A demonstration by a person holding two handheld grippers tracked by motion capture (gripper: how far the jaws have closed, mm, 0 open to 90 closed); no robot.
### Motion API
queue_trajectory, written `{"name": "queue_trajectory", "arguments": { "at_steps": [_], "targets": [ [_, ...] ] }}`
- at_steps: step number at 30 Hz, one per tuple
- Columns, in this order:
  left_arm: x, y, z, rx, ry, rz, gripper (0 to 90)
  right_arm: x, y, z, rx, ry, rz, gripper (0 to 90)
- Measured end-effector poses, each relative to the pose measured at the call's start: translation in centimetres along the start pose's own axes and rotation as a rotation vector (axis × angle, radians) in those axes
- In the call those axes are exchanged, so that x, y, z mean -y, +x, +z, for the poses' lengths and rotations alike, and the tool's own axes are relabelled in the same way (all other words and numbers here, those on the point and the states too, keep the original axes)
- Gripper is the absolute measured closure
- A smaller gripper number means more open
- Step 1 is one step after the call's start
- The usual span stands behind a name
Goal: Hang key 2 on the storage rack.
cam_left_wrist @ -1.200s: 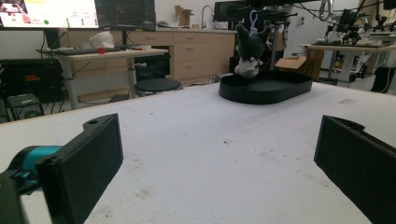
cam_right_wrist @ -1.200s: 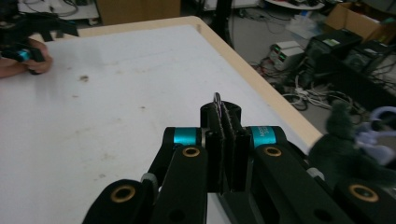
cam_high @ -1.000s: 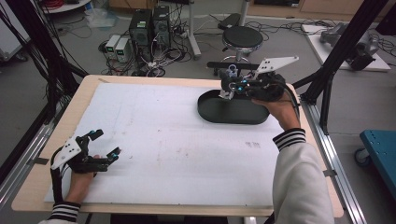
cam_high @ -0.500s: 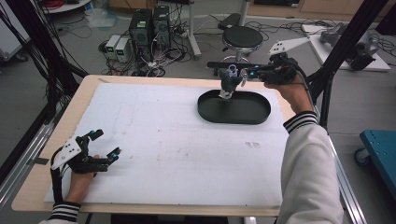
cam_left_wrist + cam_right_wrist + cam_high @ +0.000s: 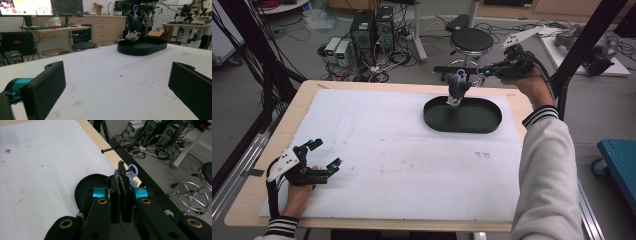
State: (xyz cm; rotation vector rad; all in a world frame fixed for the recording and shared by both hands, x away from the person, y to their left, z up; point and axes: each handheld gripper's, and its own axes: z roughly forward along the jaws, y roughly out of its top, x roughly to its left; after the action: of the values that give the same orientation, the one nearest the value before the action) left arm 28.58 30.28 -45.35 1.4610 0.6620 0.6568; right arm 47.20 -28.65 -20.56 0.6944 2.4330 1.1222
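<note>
1. Left gripper (image 5: pixel 323 159): resting on the white table cover (image 5: pixel 402 160) near the front left corner, jaws spread wide, nothing between them.
2. Plush toy (image 5: pixel 457 90): hanging above the black oval tray (image 5: pixel 484 122), at its left end.
3. Right gripper (image 5: pixel 484 71): raised over the tray's far side, jaws pressed together on the plush toy's ear.

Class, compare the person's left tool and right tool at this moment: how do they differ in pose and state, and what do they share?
The left tool sits low at the near left of the table; the right tool is raised over the black tray at the far side. The left tool's jaws stand wide open and empty; the right tool's jaws are shut on the plush toy, which hangs above the tray. Both are hand-held, black with teal parts.
</note>
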Motion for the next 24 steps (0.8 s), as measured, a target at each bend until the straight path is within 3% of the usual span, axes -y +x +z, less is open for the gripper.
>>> {"name": "queue_trajectory", "arguments": {
  "at_steps": [9,17,24],
  "targets": [
    [0.0,0.0,0.0,0.000,0.002,0.003,1.7,-0.1,-1.4,1.0,0.001,0.038,-0.011,88.8],
    [0.0,0.0,0.0,0.000,0.002,0.003,1.7,0.4,-1.9,2.4,0.003,0.100,-0.003,88.8],
    [0.0,0.0,0.0,0.000,0.000,0.002,1.7,0.7,-2.4,2.9,0.006,0.120,0.006,88.8]
  ]
}}
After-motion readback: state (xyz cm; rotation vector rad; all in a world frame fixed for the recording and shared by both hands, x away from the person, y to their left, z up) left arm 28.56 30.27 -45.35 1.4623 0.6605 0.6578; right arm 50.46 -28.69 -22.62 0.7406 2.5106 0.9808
